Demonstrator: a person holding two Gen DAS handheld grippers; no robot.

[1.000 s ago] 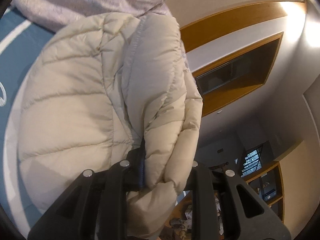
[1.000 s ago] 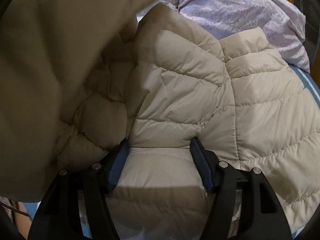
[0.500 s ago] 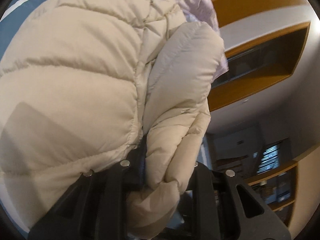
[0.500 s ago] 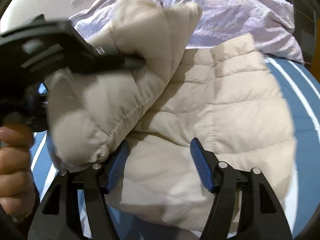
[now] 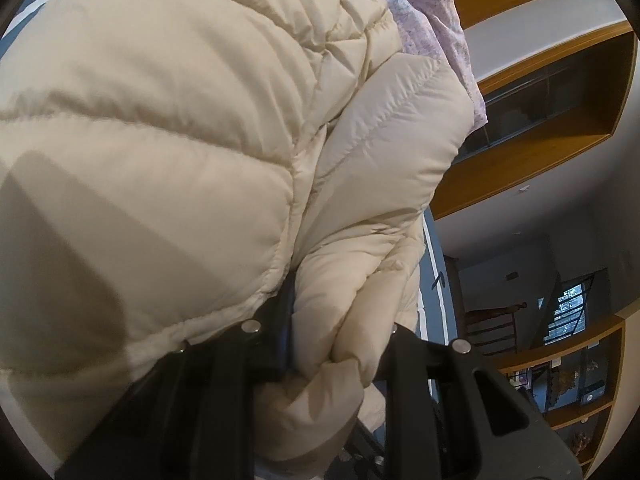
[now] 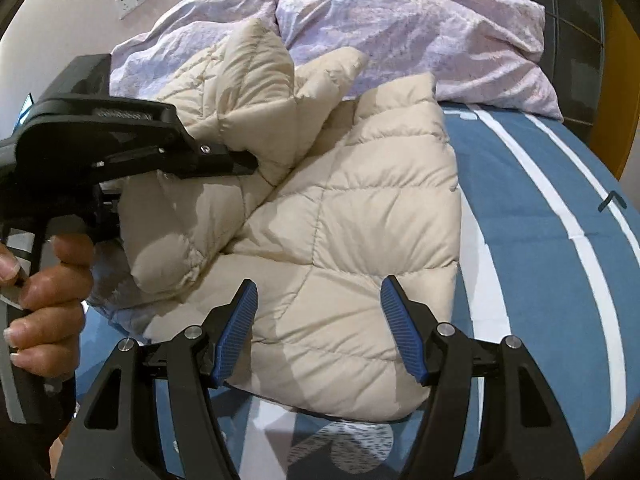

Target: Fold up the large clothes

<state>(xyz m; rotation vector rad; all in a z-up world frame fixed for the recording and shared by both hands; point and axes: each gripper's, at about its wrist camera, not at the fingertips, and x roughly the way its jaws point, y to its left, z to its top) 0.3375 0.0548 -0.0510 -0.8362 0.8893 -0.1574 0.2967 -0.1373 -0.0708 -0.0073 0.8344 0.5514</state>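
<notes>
— Look from the left side. Why is the left gripper (image 5: 340, 344) so full?

— Its jaws pinch a puffy bit of the coat (image 5: 168, 128). I think it is a sleeve. It holds it tight so the sleeve can be laid over the body of the coat.

— And the purple stuff behind?

— That's a blanket (image 5: 432, 12), bunched past the coat.

— Now from the right side. What is the right gripper (image 6: 320, 332) doing?

— Its jaws are spread wide, and nothing is in them. It waits over the near edge of the coat (image 6: 352, 240).

— Where is the coat?

— On the bed (image 6: 520, 216), between the blanket (image 6: 400, 20) and the bed's near edge. The left gripper (image 6: 240, 164) lifts the sleeve above it. A hand (image 6: 48, 288) holds that gripper's handle.
</notes>
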